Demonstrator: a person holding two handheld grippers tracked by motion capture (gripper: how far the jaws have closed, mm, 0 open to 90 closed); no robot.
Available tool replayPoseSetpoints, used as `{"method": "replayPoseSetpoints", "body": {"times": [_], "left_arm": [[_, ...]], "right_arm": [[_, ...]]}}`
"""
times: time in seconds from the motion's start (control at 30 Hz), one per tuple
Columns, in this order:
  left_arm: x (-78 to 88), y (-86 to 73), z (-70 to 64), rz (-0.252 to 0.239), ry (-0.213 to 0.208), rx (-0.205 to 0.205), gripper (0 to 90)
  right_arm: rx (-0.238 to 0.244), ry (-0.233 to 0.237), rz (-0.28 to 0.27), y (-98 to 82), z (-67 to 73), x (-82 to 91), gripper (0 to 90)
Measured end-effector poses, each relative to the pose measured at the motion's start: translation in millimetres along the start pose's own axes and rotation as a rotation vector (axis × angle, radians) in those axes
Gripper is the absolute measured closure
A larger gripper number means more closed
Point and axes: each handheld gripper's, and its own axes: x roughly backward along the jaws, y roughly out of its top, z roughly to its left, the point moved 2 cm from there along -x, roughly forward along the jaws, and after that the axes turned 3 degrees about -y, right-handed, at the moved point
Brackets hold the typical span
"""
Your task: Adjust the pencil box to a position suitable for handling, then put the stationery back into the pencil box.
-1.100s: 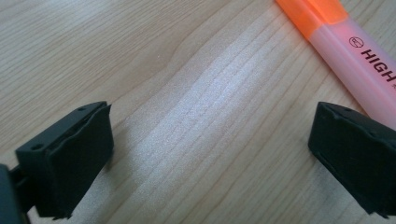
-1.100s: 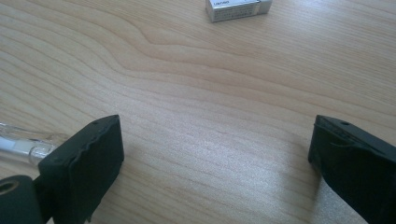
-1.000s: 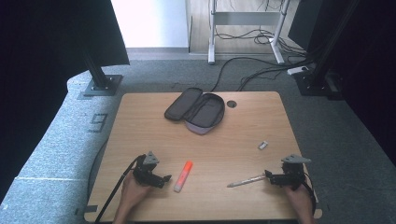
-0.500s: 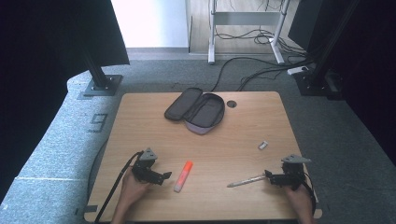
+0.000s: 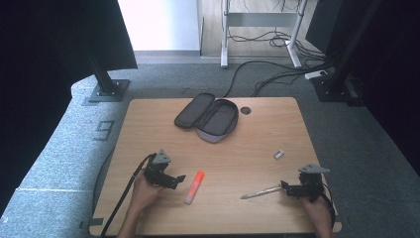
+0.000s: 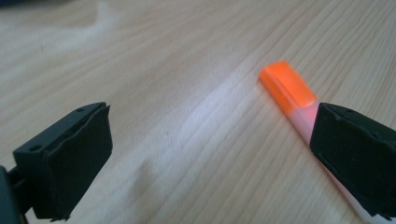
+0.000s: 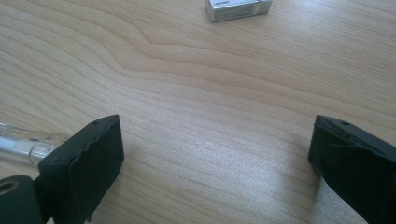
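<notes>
Wooden worktop point(image 5: 257, 148): your left gripper's point(image 6: 210, 154) spread fingers hide the orange-capped highlighter's point(image 6: 292, 95) barrel; right gripper point(image 7: 215, 163) likewise spread, clear pen point(image 7: 21, 147) cut off.

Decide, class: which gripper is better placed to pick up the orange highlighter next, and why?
The left gripper. Its open jaws point at the orange highlighter, which lies just off one jaw in the left gripper view. The right gripper sits across the table, beside the clear pen.
</notes>
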Motion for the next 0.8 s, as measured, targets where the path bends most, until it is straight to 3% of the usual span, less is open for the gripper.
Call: {"method": "replayPoseSetpoints", "body": {"times": [0.47,0.8], "left_arm": [[-16.6,30.8,-0.4,0.014,-0.021,-0.039,0.0],[-32.1,54.5,-0.1,0.025,-0.059,-0.051,0.0]], "right_arm": [[0.000,0.000,0.000,0.0,0.0,0.0,3.0],[0.000,0.000,0.000,0.0,0.0,0.0,3.0]]}}
